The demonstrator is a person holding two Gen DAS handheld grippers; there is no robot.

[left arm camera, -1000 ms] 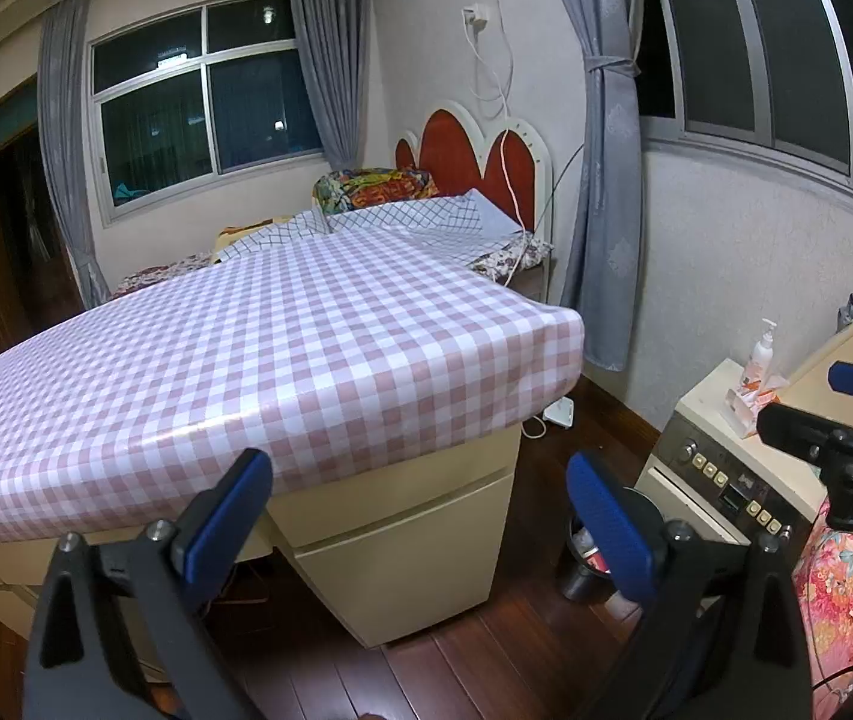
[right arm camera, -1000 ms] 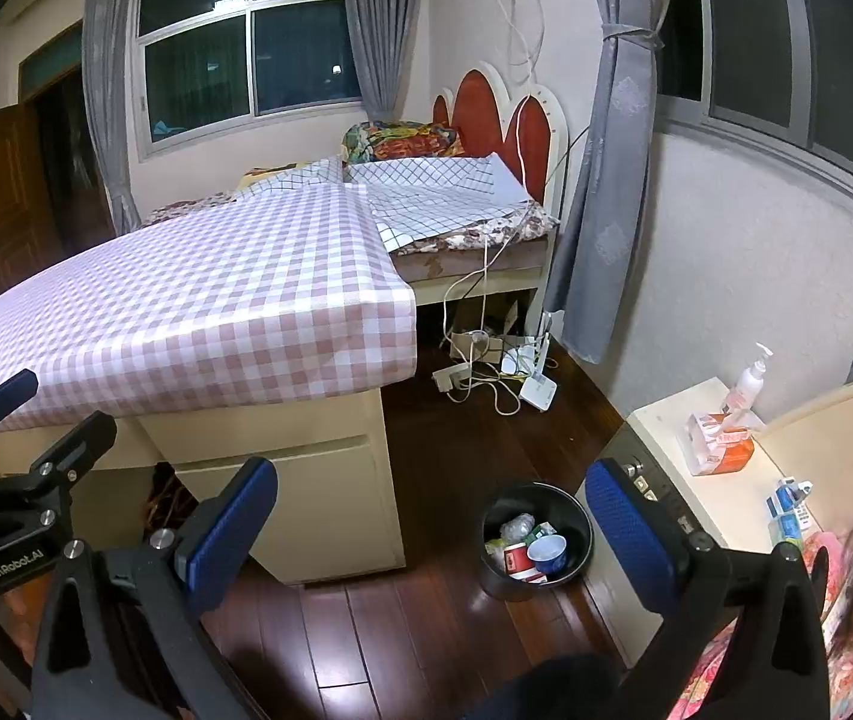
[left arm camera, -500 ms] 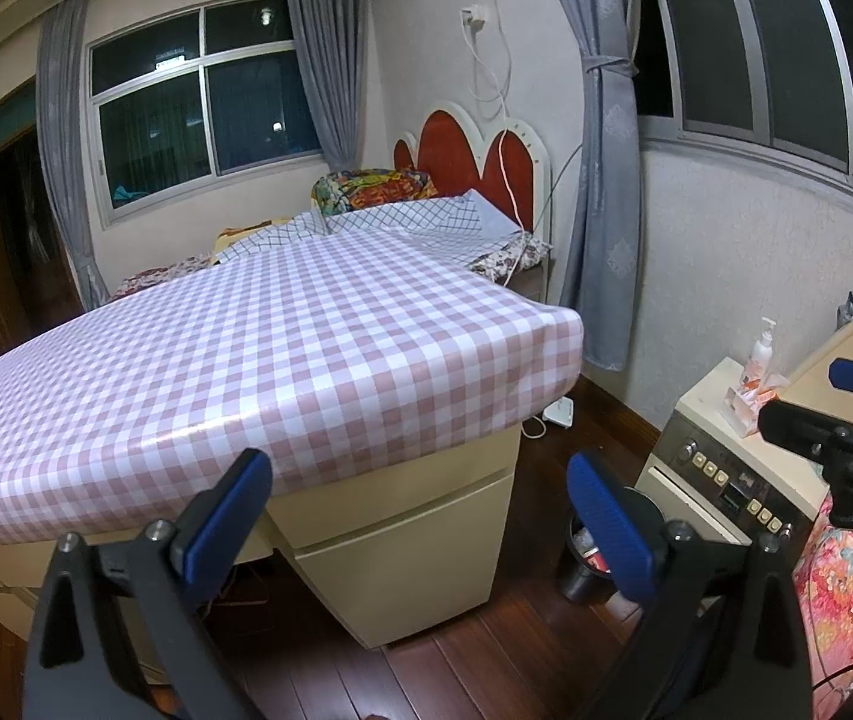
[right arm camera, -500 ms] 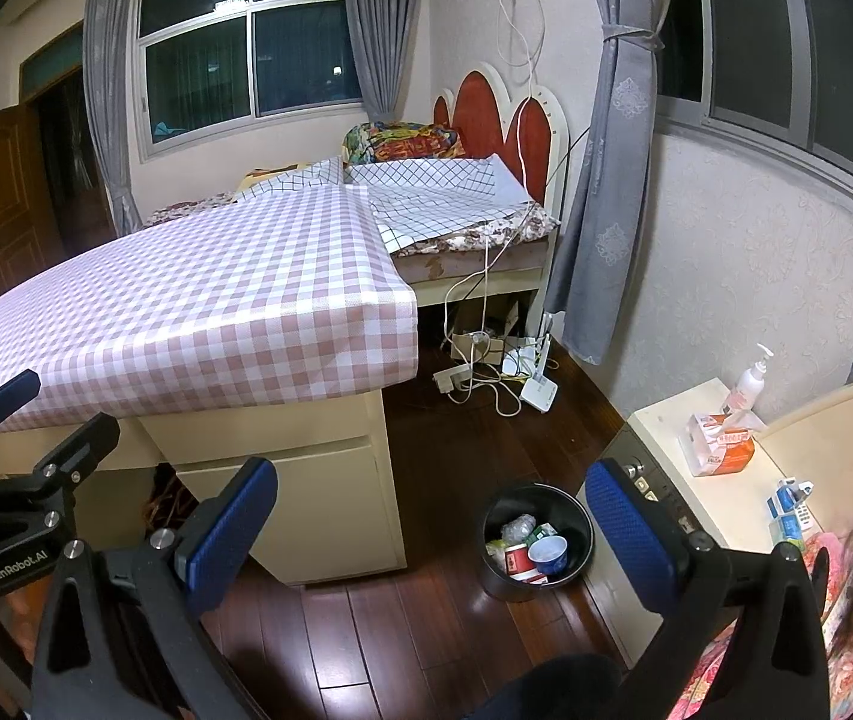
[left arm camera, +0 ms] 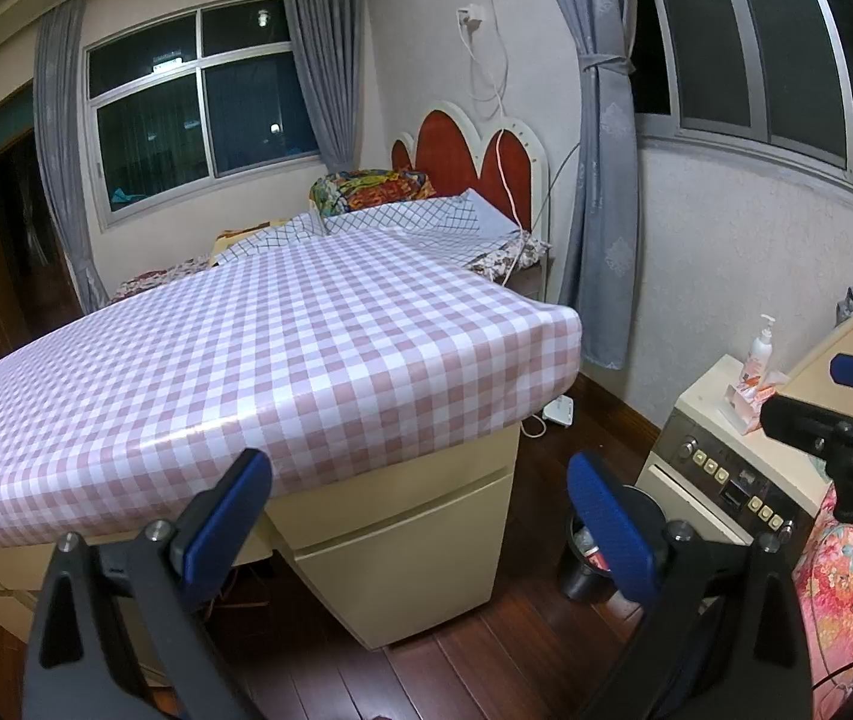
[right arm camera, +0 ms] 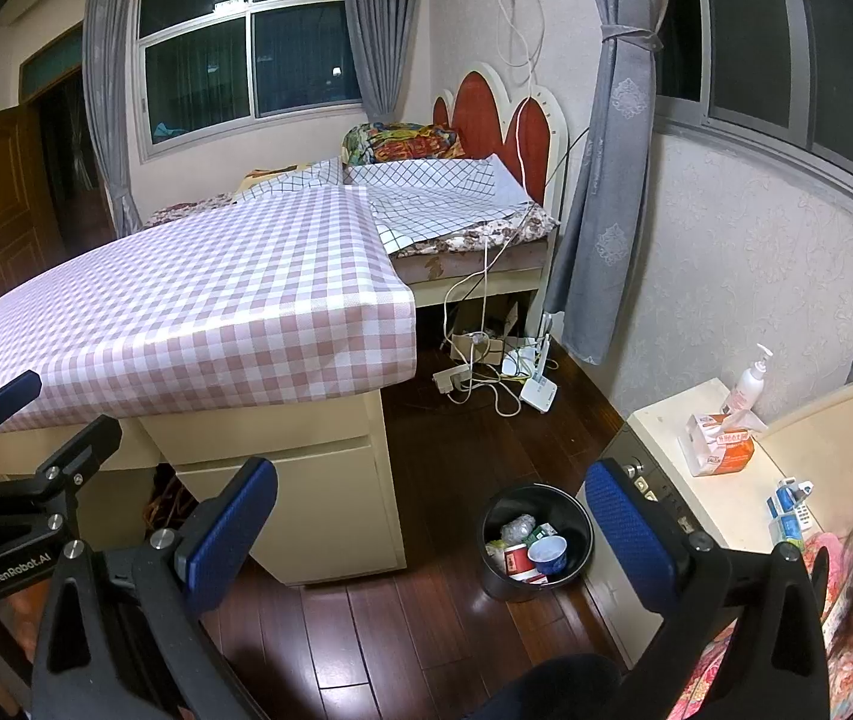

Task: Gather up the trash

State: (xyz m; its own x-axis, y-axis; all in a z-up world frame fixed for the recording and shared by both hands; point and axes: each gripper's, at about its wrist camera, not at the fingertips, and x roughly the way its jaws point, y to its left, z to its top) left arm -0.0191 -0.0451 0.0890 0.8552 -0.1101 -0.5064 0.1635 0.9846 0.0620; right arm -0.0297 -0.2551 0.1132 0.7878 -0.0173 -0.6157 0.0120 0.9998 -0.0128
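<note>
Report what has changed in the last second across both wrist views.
Nothing visibly changed. Both the left gripper and the right gripper hang open and empty as before, and the trash bin sits on the floor with the same cups and wrappers inside.

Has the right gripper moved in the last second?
No. The right gripper frames the black trash bin and the checked table just as it did a second ago.
</note>
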